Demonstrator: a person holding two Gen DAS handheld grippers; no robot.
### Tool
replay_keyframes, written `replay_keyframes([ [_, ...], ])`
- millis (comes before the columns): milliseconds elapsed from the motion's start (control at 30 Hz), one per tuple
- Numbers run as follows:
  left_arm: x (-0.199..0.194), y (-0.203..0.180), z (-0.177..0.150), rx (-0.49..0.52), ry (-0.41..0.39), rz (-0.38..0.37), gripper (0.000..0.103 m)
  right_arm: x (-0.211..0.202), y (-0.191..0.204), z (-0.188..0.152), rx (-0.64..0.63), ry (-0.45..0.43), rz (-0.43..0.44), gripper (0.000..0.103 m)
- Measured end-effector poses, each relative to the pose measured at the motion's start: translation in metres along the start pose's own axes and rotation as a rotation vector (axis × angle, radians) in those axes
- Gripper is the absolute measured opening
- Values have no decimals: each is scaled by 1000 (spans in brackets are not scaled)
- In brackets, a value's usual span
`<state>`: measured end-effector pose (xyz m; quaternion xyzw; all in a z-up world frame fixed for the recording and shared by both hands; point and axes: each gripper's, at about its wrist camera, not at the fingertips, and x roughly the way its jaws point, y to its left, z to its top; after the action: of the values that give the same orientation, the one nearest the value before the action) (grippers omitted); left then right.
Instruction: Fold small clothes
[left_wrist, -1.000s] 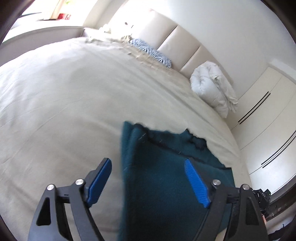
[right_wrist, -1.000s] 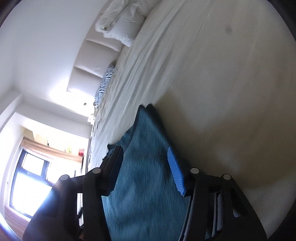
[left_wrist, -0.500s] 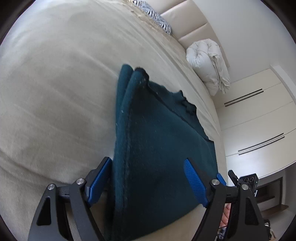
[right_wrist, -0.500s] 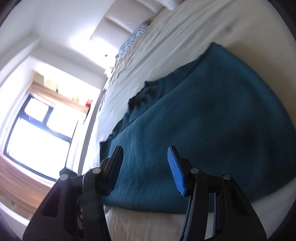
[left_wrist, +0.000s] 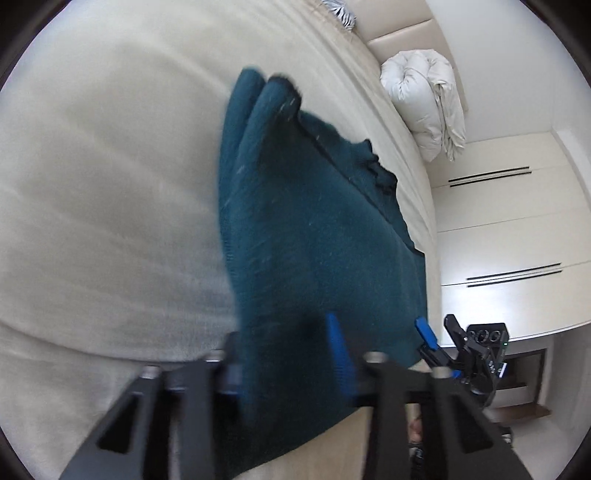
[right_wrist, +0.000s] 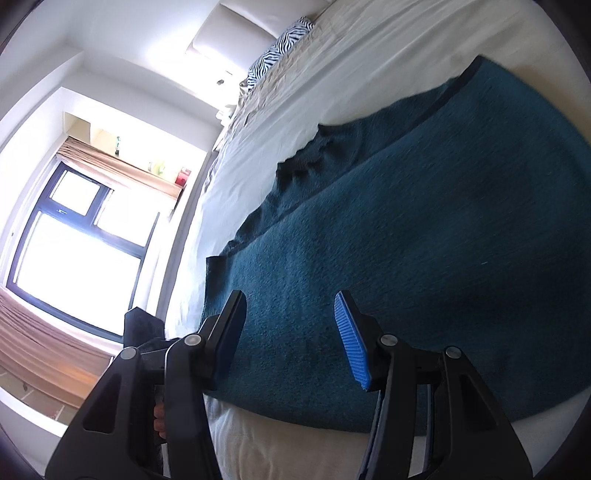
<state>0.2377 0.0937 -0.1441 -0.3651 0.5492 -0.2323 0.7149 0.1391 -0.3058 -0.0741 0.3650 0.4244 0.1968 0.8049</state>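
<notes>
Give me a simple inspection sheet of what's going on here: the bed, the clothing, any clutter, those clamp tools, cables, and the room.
Surface: beige bed cover, lightly wrinkled.
Job's things: dark teal garment, partly folded, lying flat on the bed.
Clutter: rolled white duvet and zebra-print pillow at the headboard end.
Grippers: left hand-held gripper closing on the garment's near edge, fabric between its fingers; image blurred, grip uncertain. Right hand-held gripper open, over the garment, holding nothing.
Cables: nothing seen.
Surroundings: window with a blind, white wardrobe doors, padded headboard.
</notes>
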Motion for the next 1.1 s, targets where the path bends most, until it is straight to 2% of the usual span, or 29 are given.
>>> replay_keyframes([
  [100, 3, 10, -2, -36, 0, -43, 17, 16, 4, 3, -8, 19, 2, 50],
  [200, -8, 15, -8, -38, -22, -60, 14, 24, 8, 4, -17, 47, 0, 50],
  [433, -20, -13, -10, 11, -59, -62, 13, 52, 1, 13, 34, 84, 23, 50],
  [633, -19, -76, -13, 135, -58, -60, 13, 48, -18, 19, 109, 76, 90, 50],
  [733, -9, -115, -18, 209, -46, -68, 13, 32, -34, 25, 170, 41, 146, 56],
  [867, 26, -162, -25, 299, -13, -66, 13, 10, -56, 36, 246, 0, 217, 62],
  [967, 69, -199, -37, 354, 38, -74, 13, -7, -75, 44, 313, -36, 278, 65],
  [1033, 96, -216, -47, 393, 76, -87, 23, -19, -88, 50, 345, -65, 303, 68],
  [1100, 126, -226, -60, 425, 126, -88, 48, -28, -98, 54, 363, -83, 303, 68],
])
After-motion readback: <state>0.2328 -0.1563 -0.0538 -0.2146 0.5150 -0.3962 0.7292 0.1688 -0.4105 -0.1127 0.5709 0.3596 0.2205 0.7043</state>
